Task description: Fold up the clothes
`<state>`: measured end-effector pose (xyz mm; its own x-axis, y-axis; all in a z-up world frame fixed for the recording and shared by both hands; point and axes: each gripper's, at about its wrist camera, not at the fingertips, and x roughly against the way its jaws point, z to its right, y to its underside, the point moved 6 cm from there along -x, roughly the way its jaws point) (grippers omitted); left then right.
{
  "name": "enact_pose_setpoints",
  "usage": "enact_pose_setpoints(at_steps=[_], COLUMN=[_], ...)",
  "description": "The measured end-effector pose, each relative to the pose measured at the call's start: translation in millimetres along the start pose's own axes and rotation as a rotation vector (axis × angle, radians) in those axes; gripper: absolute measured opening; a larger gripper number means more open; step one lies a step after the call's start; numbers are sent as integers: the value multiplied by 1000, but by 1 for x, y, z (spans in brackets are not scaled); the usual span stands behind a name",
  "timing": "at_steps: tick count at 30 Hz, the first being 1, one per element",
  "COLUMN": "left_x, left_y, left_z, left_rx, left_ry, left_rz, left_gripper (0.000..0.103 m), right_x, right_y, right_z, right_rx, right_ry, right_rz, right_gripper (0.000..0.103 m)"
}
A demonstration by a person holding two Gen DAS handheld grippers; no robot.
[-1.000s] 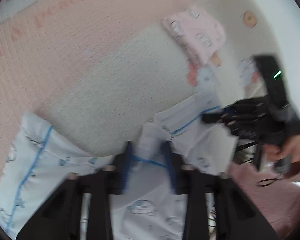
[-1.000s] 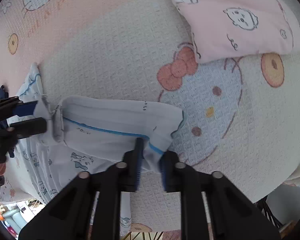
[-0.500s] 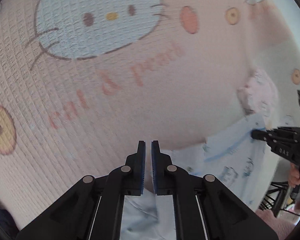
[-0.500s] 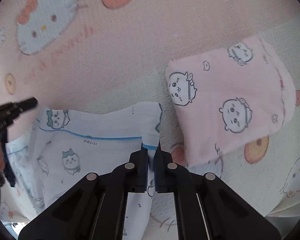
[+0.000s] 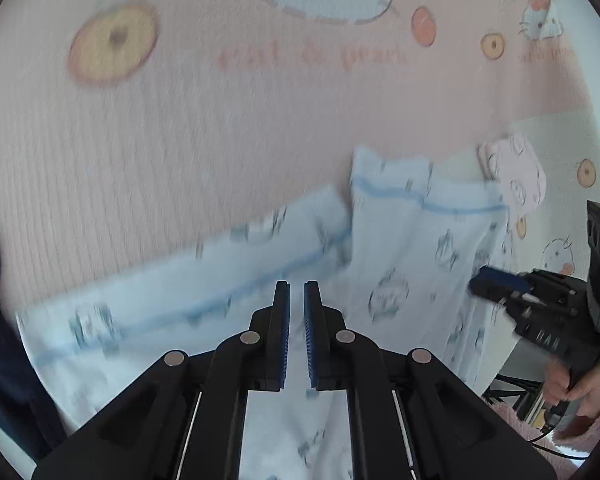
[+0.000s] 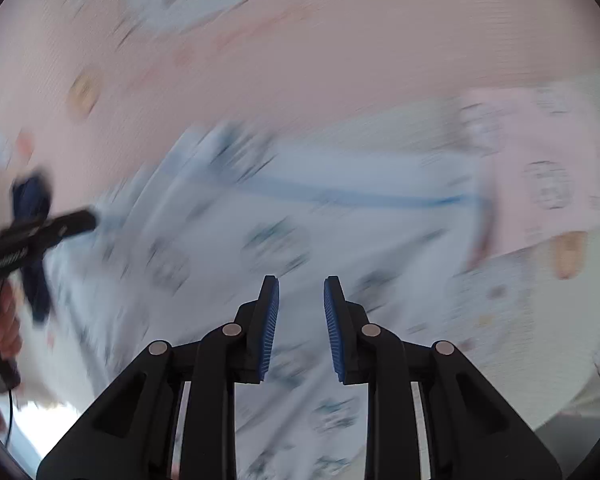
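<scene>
Now left gripper (image 5: 296, 336) nearly shut above pale blue pyjamas (image 5: 404, 248), grasp unclear; right gripper (image 6: 300, 328) parted, released, over pyjamas.

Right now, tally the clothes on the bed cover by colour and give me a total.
Light blue printed garment: 1, spread out near both tools
Pink printed garment: 1, folded, lying beyond the blue one
Total: 2
</scene>
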<state>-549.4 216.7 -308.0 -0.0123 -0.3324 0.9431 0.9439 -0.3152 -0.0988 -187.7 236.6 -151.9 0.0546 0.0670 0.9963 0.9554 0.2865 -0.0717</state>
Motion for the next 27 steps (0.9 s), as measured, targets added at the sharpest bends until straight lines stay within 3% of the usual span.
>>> enact_pose_setpoints(at_steps=[2, 5, 7, 8, 10, 12, 13, 15, 19, 21, 22, 24, 27], left_x=[2, 19, 33, 40, 52, 59, 62, 65, 59, 55, 54, 51, 47], left_y=[17, 35, 48, 56, 72, 84, 90, 98, 106, 106, 106, 104, 103], left_z=[-12, -46, -76, -92, -119, -138, -145, -155, -162, -162, -162, -161, -160], left_rx=[58, 199, 312, 376, 505, 583, 609, 629, 616, 598, 588, 568, 545], left_ry=[-23, -119, -209, -250, -253, -249, -251, -257, -240, -233, -231, -226, -218], left_rz=[0, 65, 114, 135, 177, 193, 196, 198, 170, 161, 158, 153, 147], left_gripper=[8, 10, 19, 28, 33, 34, 34, 34, 34, 35, 35, 35, 36], right_x=[-16, -16, -4, -15, -38, -61, -63, -93, -110, -110, -110, -102, -92], right_y=[14, 14, -1, -16, -46, -76, -63, -82, -74, -72, -72, -71, -67], right_z=[-33, -57, -76, -81, -90, -99, -94, -85, -91, -93, -93, -90, -80], right_rx=[115, 143, 130, 125, 115, 105, 76, 37, 40, 72, 91, 79, 95], right_ry=[-7, -28, -121, -123, -123, -123, -123, -128, -103, -58, -23, -48, 3], right_rz=[-49, -51, 6, 13, 24, 36, 25, -4, -106, -92, -87, -71, -61], right_gripper=[23, 23, 24, 29, 38, 39, 39, 39, 40, 27, 7, 4, 2])
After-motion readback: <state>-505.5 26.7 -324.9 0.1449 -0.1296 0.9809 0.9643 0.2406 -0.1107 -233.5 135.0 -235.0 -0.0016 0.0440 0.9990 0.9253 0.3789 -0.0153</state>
